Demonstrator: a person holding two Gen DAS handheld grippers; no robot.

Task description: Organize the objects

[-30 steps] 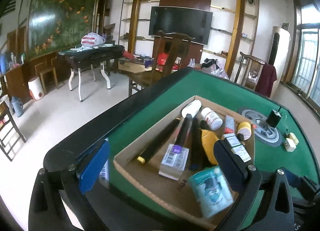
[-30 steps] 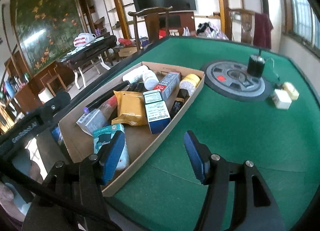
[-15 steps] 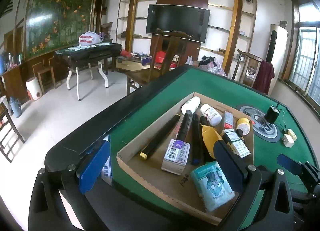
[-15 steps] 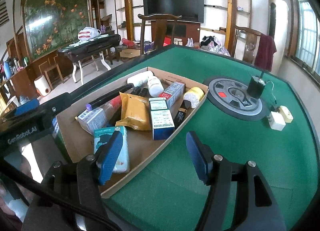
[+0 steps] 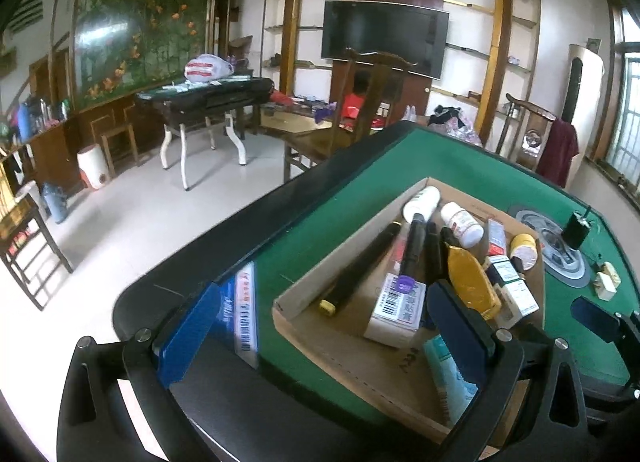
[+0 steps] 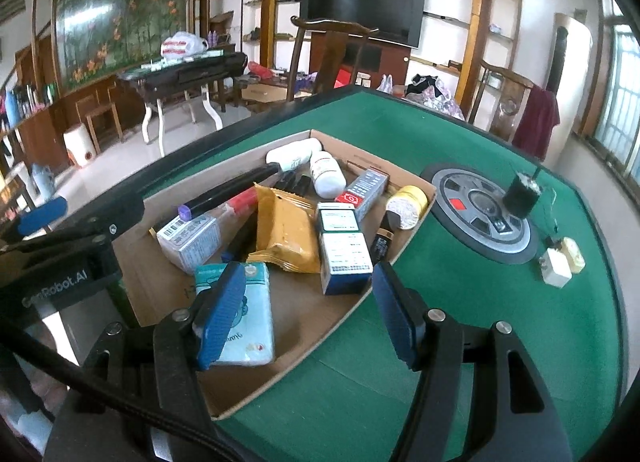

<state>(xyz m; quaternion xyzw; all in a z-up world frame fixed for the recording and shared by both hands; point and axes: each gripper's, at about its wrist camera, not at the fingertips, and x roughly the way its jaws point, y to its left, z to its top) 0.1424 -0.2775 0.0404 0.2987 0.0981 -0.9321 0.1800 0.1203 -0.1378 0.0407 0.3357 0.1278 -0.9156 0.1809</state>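
A shallow cardboard box lies on the green table, full of small goods. Among them are a light-blue tissue pack, a yellow pouch, a blue-and-white carton, a white bottle, a yellow tape roll and a long black tube. My right gripper hangs open over the box's near corner, its left finger above the tissue pack and nothing between the pads. My left gripper stands wide open at the box's other near corner. A blue-and-white packet lies on the table rim beside its left finger.
A round grey disc is set in the table's middle, with a black cylinder on it. Small white and yellow blocks lie to its right. A wooden chair stands past the far rim. Bare green felt lies right of the box.
My right gripper has rolled level and slid left, so its left finger now covers the tissue pack. The left gripper has barely shifted. Both stay open.
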